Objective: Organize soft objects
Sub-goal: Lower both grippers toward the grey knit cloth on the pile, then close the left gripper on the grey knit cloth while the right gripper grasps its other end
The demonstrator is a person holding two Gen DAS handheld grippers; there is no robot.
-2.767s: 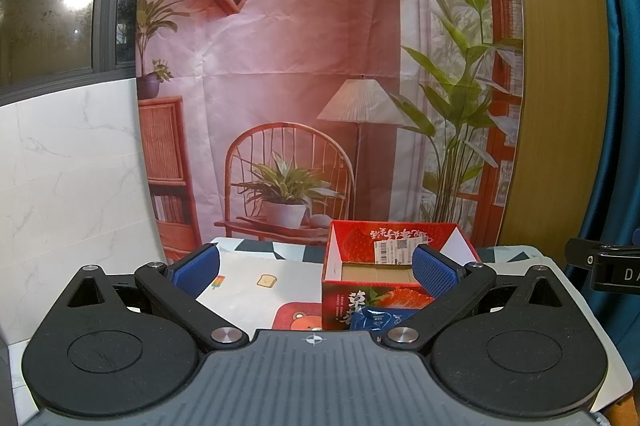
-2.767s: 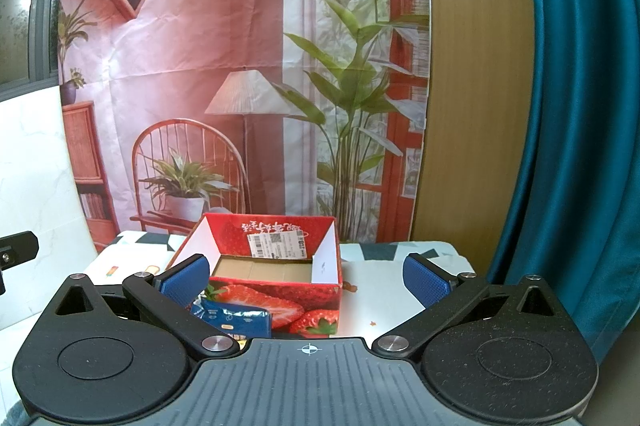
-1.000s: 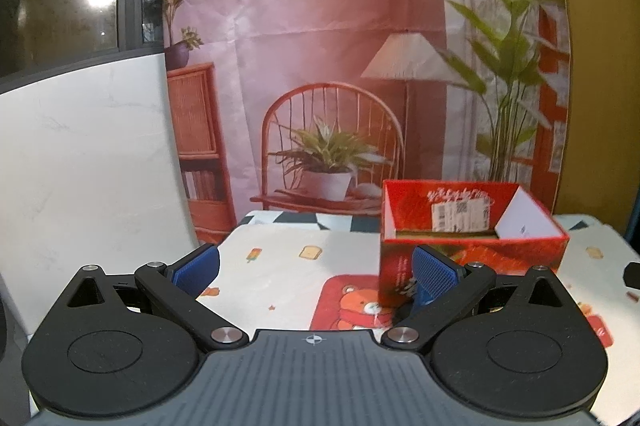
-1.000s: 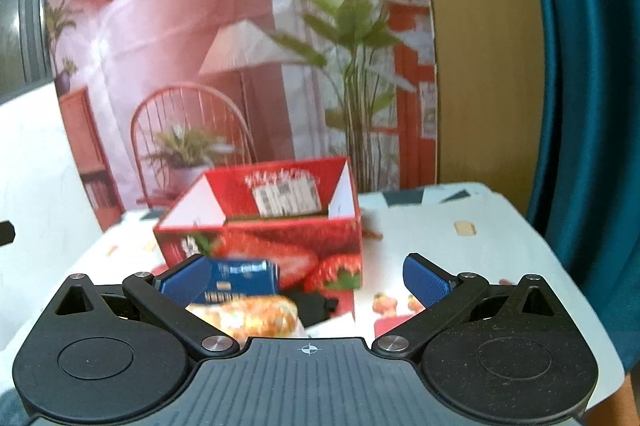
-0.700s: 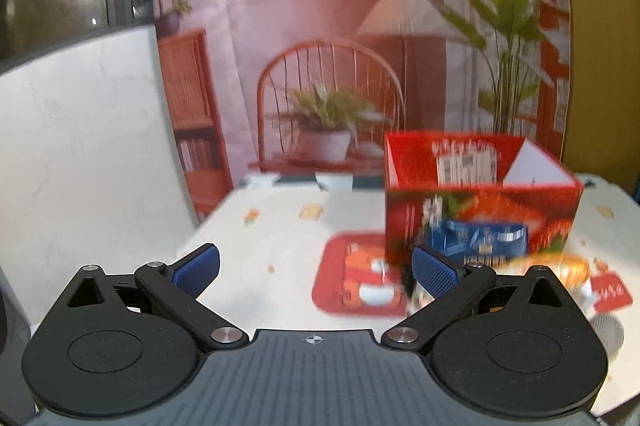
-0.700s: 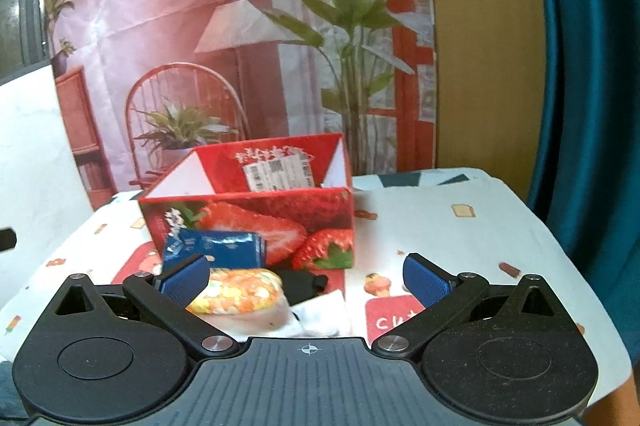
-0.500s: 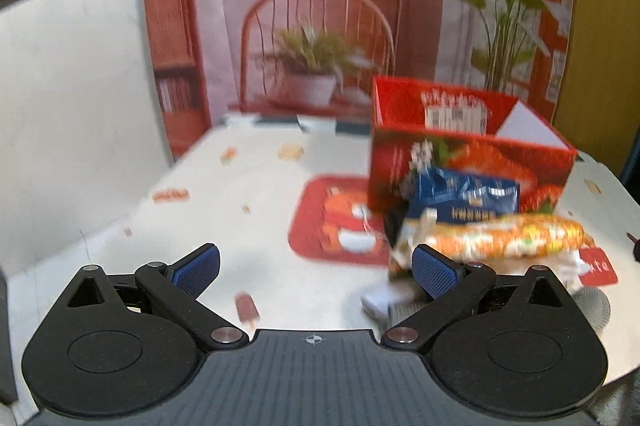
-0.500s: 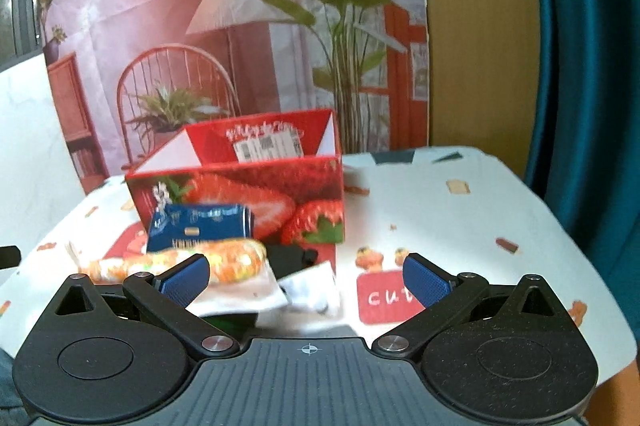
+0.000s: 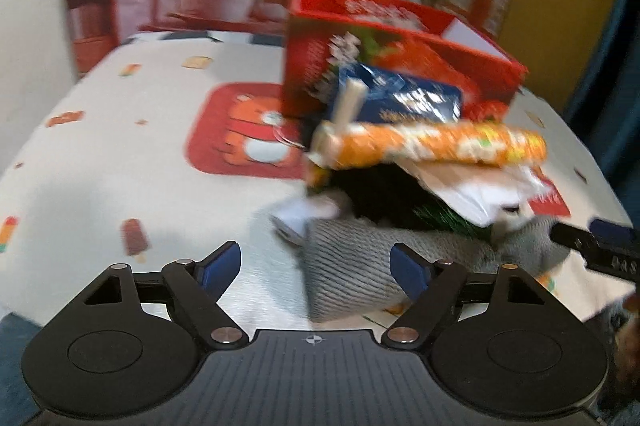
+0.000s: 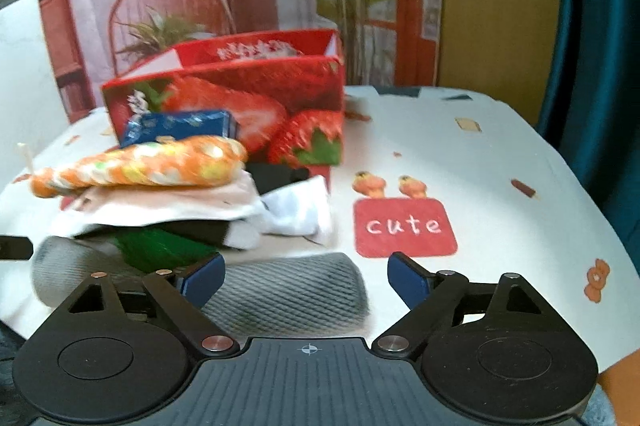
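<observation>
In the left wrist view the left gripper [image 9: 316, 262] sits low in the frame, jaws spread but closing, with the near end of a grey sock [image 9: 352, 278] between the pads, none touching it. Only this view shows the bear mat [image 9: 248, 133] left of centre and the right gripper's tip [image 9: 600, 246] at the right edge.

The right wrist view alone shows the "cute" patch [image 10: 404, 226] and the bare cloth [image 10: 500, 161] right of the pile. The right gripper [image 10: 306, 280] is spread and closing too, the sock [image 10: 296, 290] between its pads, untouched.

The pile lies at centre: an orange roll [image 10: 140, 165] on white cloth [image 10: 160, 209], a blue pack [image 10: 180, 125] behind, against the red box [image 10: 260, 93]. Blur smears everything; the dark and green items under the white cloth are hard to tell, perhaps more socks. The box's inside is hidden.
</observation>
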